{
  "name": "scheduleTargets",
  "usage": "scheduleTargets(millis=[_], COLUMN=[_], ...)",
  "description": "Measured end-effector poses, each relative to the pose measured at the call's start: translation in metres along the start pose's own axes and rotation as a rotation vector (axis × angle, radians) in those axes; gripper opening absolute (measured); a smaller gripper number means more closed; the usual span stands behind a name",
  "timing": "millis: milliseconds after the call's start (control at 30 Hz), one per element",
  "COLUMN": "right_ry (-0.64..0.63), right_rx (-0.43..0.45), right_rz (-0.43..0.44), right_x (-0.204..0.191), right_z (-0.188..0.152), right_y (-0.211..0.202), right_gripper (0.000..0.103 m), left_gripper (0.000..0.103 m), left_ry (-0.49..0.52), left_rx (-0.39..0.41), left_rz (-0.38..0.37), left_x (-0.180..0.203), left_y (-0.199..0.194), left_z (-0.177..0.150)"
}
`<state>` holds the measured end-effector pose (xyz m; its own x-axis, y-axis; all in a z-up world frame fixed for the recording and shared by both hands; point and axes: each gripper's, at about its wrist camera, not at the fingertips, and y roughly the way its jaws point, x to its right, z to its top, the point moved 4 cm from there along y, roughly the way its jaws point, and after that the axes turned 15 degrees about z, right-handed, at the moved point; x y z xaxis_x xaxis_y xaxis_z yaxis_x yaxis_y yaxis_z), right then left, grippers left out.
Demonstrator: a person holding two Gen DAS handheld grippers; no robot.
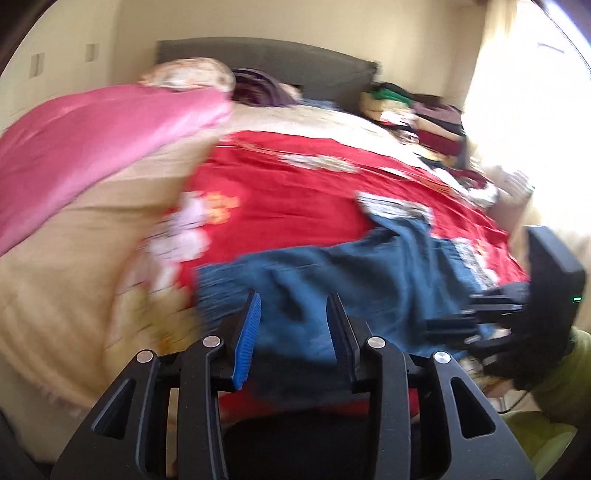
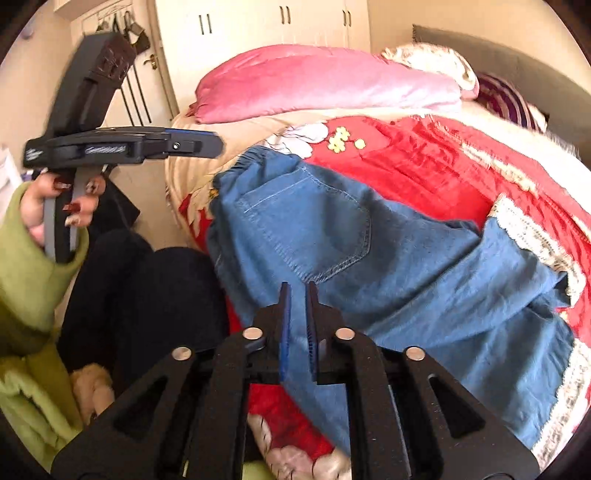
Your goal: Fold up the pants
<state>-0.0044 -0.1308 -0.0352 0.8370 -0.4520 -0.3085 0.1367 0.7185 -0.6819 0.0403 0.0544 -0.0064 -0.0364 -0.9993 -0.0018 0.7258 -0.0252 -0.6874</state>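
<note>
Blue denim pants (image 2: 388, 266) lie spread on a red bedspread (image 2: 424, 158), back pocket up, waistband toward the bed's near corner. My right gripper (image 2: 298, 291) is shut on a fold of the pants at their near edge. My left gripper (image 1: 293, 306) is open and empty, hovering just above the pants (image 1: 351, 280) near the bed edge. The left gripper also shows in the right wrist view (image 2: 207, 142), held in the air left of the waistband. The right gripper shows at the right of the left wrist view (image 1: 443, 325).
A pink quilt (image 2: 314, 81) lies across the far side of the bed, pillows (image 2: 436, 62) by the grey headboard. A pile of clothes (image 1: 424, 114) sits at the bed's far corner. White wardrobes (image 2: 277, 22) and a door stand behind. The person's dark legs (image 2: 147, 295) are beside the bed.
</note>
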Motion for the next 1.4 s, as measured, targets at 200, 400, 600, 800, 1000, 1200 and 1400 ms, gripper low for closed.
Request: scheduleTargets(millis=[200,400,600,800,1000,1200,1400], right_ry=[0.149,0.197,0.234,0.323,0.354,0.354,0.346], right_rx=[-0.138,-0.047,0.120,0.194,0.212,0.217,0.156], right_rz=[-0.028,0.022,-0.077,-0.202,-0.286,-0.326,-0.337], right_x=[0.025,0.024,0.044,0.081,0.105,0.135,0.174], right_z=[-0.028,-0.024,-0.012,-0.017,-0.014,0.015,0.053], right_y=[0.030,0.008,-0.055,-0.091,-0.107,-0.111,-0.087], right_gripper=[0.021,0.028,0.045,0.056,0.065,0.069,0.072], left_gripper=[0.036,0.036,0.065,0.075,0.075,0.073,0.073], left_ry=[0.066,0.039,0.020,0.059,0.108,0.142,0.131], left_rx=[-0.174,-0.154,-0.034,0.013,-0.024,-0.099,-0.150], left_rz=[0.093,0.064,0.051,0.000,-0.116,-0.218,-0.254], left_x=[0.013,0.009,0.013,0.040,0.082,0.131,0.158], left_y=[0.060,0.053,0.010,-0.011,0.001,0.027,0.063], left_z=[-0.036,-0.040,-0.022,-0.013,-0.016,-0.024,-0.022])
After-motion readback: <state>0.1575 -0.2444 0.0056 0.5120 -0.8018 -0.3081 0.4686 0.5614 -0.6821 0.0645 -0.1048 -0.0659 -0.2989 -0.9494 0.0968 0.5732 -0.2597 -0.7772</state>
